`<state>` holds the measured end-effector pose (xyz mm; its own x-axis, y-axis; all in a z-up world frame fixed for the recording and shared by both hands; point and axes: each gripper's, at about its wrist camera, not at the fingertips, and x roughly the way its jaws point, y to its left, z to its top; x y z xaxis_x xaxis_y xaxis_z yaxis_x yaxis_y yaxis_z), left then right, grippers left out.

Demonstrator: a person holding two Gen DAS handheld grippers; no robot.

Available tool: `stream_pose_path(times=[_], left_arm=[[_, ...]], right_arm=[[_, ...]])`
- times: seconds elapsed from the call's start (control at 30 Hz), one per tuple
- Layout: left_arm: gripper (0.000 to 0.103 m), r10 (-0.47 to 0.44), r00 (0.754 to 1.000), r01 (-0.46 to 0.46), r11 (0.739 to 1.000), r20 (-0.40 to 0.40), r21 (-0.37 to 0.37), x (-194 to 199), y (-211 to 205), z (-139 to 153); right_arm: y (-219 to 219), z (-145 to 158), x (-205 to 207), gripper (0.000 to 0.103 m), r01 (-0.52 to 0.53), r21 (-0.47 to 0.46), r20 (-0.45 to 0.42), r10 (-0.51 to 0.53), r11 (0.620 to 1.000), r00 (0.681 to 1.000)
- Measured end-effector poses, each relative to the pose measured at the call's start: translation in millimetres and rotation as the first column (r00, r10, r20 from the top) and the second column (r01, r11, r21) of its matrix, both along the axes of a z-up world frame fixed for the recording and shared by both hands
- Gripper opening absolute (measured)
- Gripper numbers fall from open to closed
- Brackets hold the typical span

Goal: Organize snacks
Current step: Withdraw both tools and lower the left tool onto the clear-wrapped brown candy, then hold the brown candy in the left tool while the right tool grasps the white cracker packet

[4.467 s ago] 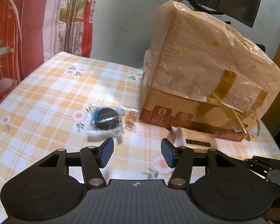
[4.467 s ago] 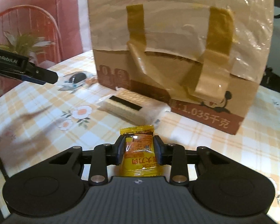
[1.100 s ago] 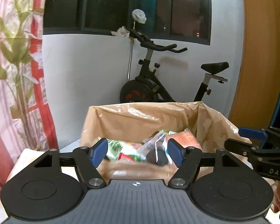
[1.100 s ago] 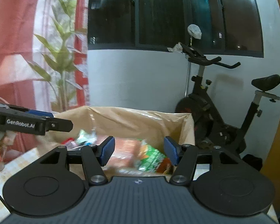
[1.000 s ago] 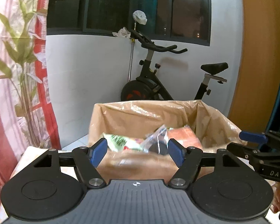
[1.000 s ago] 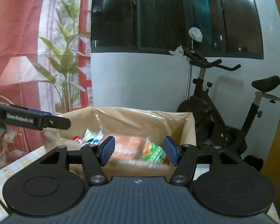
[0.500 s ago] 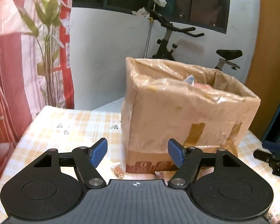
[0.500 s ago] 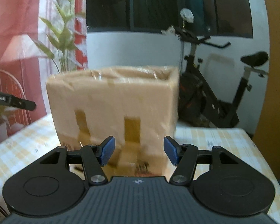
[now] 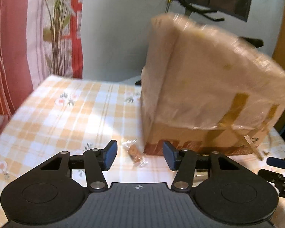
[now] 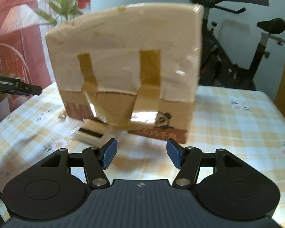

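One cardboard box [image 9: 209, 95] stands on the checked desk [image 9: 66, 114]. Two snacks lie at its foot: a small wrapped candy [image 9: 134, 153] and a wafer pack [image 10: 93, 133]. The left tool [image 9: 138, 154], jaws just narrowing, and the right tool [image 10: 141, 154] both gape, gripping nothing.

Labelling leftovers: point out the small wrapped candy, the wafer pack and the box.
candy [image 9: 134, 153]: left wrist view, brown middle.
wafer pack [image 10: 91, 133]: right wrist view, dark stripe.
box [image 10: 123, 72]: right wrist view, taped front.
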<state>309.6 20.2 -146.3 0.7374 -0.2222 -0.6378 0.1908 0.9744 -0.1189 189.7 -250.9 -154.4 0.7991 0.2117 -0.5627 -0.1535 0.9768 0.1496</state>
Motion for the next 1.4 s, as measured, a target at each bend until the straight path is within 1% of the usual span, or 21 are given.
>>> stream_pose_path(times=[0.03, 0.13, 0.3, 0.47, 0.5, 0.53, 0.6, 0.73, 0.8, 0.93, 1.13, 1.27, 1.4], left_arm=[[0.047, 0.000, 1.000, 0.000, 1.000, -0.013, 0.001, 4.8, -0.3, -5.8], [0.038, -0.005, 0.999, 0.006, 1.000, -0.033, 0.020, 16.4, -4.8, -20.3], [0.038, -0.003, 0.999, 0.005, 0.999, -0.043, 0.049, 26.6, -13.7, -34.7], [0.038, -0.001, 0.998, 0.003, 0.999, -0.060, 0.042, 37.8, -17.3, -46.0], [0.035, 0.000, 0.998, 0.004, 0.998, -0.065, 0.055, 37.1, -18.2, -48.4], [0.023, 0.001, 0.998, 0.004, 0.998, -0.067, 0.066, 36.4, -19.0, -50.7], [0.023, 0.003, 0.999, 0.002, 0.994, -0.047, 0.108, 31.7, -20.7, -51.3], [0.022, 0.014, 0.998, -0.009, 0.997, -0.061, 0.080, 22.4, -13.0, -49.0], [0.022, 0.004, 0.998, 0.000, 0.998, -0.070, 0.060, 15.6, -11.2, -47.6], [0.022, -0.070, 0.995, 0.072, 0.997, -0.064, 0.020, 1.6, -20.8, -42.1], [0.022, -0.138, 0.989, 0.136, 0.990, -0.058, -0.041, 4.1, -45.5, -37.1], [0.020, -0.192, 0.977, 0.189, 0.981, -0.090, -0.037, 6.9, -63.0, -46.4], [0.020, -0.229, 0.967, 0.224, 0.973, -0.111, -0.056, 1.5, -74.5, -53.2]], right_arm=[[2.0, -1.8, 1.9, 0.061, -0.010, -0.001, -0.005, 0.010, 1.000, 1.000], [4.5, -7.6, 6.2, 0.061, -0.026, -0.005, -0.022, 0.026, 1.000, 0.999], [-1.1, -16.3, 12.8, 0.061, -0.011, 0.004, -0.058, 0.011, 1.000, 0.998], [-5.4, -22.8, 19.2, 0.061, 0.004, 0.015, -0.083, -0.003, 1.000, 0.997], [-5.2, -23.7, 20.1, 0.061, 0.002, 0.015, -0.086, -0.001, 1.000, 0.996], [-5.0, -24.8, 20.8, 0.061, 0.000, 0.014, -0.088, 0.002, 1.000, 0.996], [-4.0, -25.7, 22.1, 0.061, -0.008, 0.012, -0.091, 0.009, 1.000, 0.996], [-0.9, -28.1, 24.8, 0.061, -0.028, 0.014, -0.100, 0.029, 1.000, 0.995], [1.1, -30.0, 27.8, 0.061, -0.044, 0.015, -0.106, 0.046, 0.999, 0.993], [12.5, -34.3, 33.9, 0.061, -0.102, 0.002, -0.113, 0.101, 0.995, 0.988], [29.9, -36.6, 47.0, 0.061, -0.177, -0.034, -0.121, 0.172, 0.984, 0.978], [36.8, -37.7, 54.1, 0.061, -0.216, -0.045, -0.121, 0.209, 0.975, 0.970], [41.7, -39.0, 58.7, 0.063, -0.243, -0.051, -0.116, 0.236, 0.969, 0.965]])
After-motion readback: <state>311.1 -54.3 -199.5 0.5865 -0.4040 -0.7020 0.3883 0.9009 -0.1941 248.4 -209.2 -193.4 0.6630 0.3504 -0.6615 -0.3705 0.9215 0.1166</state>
